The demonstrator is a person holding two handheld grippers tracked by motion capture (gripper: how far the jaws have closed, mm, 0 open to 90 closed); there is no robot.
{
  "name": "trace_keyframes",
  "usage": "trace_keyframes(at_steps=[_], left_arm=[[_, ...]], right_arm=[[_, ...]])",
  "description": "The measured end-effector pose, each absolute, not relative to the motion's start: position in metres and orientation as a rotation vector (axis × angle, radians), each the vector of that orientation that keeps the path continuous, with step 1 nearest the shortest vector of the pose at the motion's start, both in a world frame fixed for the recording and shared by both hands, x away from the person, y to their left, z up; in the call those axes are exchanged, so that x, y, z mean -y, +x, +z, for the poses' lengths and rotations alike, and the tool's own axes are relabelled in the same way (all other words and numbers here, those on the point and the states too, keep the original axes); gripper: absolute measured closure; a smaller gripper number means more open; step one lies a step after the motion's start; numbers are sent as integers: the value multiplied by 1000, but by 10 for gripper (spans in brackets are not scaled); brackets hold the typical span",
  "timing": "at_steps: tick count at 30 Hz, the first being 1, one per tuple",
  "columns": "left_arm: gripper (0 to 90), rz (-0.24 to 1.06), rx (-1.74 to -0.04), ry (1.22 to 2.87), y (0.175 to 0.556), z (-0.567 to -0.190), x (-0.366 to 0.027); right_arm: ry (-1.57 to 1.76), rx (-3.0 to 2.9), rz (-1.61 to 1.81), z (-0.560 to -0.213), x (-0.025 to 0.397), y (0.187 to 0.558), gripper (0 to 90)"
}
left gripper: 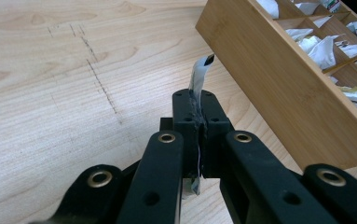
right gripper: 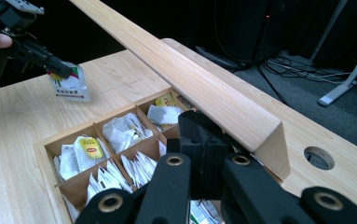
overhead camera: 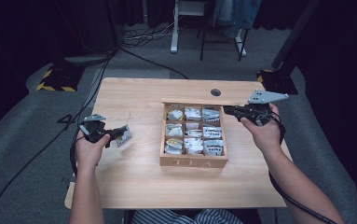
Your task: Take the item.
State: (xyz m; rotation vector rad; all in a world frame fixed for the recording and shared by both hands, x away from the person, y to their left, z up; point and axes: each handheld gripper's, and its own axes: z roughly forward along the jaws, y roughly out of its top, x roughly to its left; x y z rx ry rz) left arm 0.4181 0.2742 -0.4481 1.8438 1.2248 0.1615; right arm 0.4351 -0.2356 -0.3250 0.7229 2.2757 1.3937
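A wooden tea box [overhead camera: 194, 162] with several compartments of tea bags stands mid-table, its lid [overhead camera: 199, 102] raised upright at the back. My left gripper [overhead camera: 119, 133] hovers left of the box, shut on a white tea bag sachet [overhead camera: 125, 136]. The left gripper view shows the sachet [left gripper: 199, 74] edge-on between the jaws [left gripper: 198, 100], close to the box wall [left gripper: 278, 88]. My right gripper [overhead camera: 227, 110] is at the box's back right corner. Its jaws [right gripper: 203, 126] are together just under the lid [right gripper: 204, 84]. I cannot tell whether they touch it.
The light wooden table [overhead camera: 134, 182] has a round cable hole [overhead camera: 216, 92] behind the box. Yellow-striped stand bases [overhead camera: 57, 79] and cables lie on the grey floor beyond the far edge. Bare tabletop lies left of and in front of the box.
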Motion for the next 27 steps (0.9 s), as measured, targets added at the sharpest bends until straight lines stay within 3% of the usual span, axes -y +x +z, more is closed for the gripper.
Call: trace_keyframes(at_steps=[13, 15, 18, 19, 20, 21, 27], left_arm=[[851, 127, -1265, 1879, 425, -465, -271], [771, 169, -1283, 1890, 425, -466, -270], [537, 236, -1295, 1906, 426, -467, -269], [537, 277, -1301, 1910, 426, -467, -267], [381, 347, -1297, 1923, 426, -466, -266], [338, 347, -1297, 1923, 426, -466, -266], [259, 460, -1258, 1911, 421, -452, -265]], right_arm=[[722, -2277, 1396, -326, 236, 434, 900], [722, -2277, 1398, -326, 236, 434, 900], [721, -2278, 1396, -326, 236, 434, 900], [721, -2278, 1396, -326, 236, 434, 900], [723, -2279, 1395, -326, 236, 434, 900], [723, -2279, 1395, -326, 236, 434, 900], [725, -2281, 1392, -325, 236, 435, 900]])
